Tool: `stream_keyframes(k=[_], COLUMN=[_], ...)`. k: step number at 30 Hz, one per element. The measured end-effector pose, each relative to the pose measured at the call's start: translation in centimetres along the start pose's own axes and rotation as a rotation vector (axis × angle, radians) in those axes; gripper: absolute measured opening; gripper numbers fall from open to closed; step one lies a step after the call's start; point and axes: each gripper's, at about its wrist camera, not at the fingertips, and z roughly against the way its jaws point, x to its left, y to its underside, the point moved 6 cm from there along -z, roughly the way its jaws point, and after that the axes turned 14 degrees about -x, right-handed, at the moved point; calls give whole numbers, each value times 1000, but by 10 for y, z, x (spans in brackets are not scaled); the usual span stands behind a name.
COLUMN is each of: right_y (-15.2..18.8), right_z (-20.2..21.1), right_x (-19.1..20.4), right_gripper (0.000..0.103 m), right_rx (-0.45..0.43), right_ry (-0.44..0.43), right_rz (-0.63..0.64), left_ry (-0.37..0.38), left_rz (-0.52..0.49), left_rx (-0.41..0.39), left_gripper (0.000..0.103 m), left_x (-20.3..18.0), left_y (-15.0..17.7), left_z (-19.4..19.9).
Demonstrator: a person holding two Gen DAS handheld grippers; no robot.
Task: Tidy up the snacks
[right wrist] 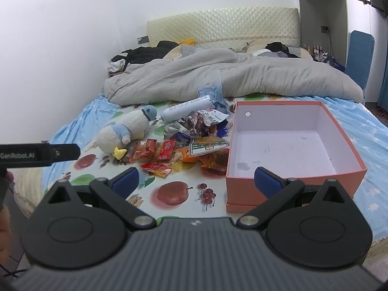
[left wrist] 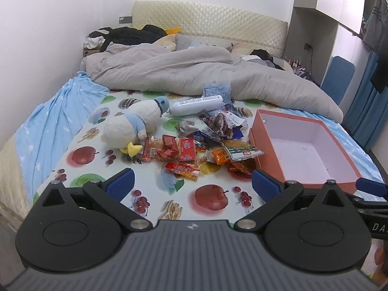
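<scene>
A heap of snack packets point(left wrist: 194, 145) in red, orange and dark wrappers lies on a fruit-print sheet point(left wrist: 97, 131) on the bed; it also shows in the right wrist view point(right wrist: 184, 145). An empty orange box point(left wrist: 266, 162) with a white inside stands open to the right of the heap, and it shows in the right wrist view point(right wrist: 286, 181) too. My left gripper point(left wrist: 191, 184) is open and empty, hovering short of the heap. My right gripper point(right wrist: 195, 181) is open and empty, near the box's front left corner.
A white plush duck point(left wrist: 131, 123) lies left of the snacks, a white bottle point(left wrist: 194, 105) behind them. A crumpled grey duvet point(left wrist: 184, 70) covers the far half of the bed. The wall runs along the left. A blue chair point(right wrist: 359, 55) stands at the right.
</scene>
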Motion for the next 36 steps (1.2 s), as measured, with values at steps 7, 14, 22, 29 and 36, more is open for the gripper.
stream_keyframes(k=[7,14,22,29,36], right_y=[-1,0,1,3,5], right_z=[4,7,18,25,28], right_x=[-1,-3,-5,-4,0], right_gripper=[103,103,103,103,103], right_rx=[-6,-2,-6,-8,-23], right_ry=[1,8,20,20,-26], right_rz=[-1,-19,-21,-11,-16], left_ry=[14,13,7,37,42], left_rz=[-4,0,-11,-26,-33], left_rx=[-17,-21,-39,-64,-38], left_gripper=[103,103,103,103,103], left_x=[-5,-8,-7,-14,-16], left_y=[-3,-3,-2,-12,-12], left_z=[11,19,32,49,48])
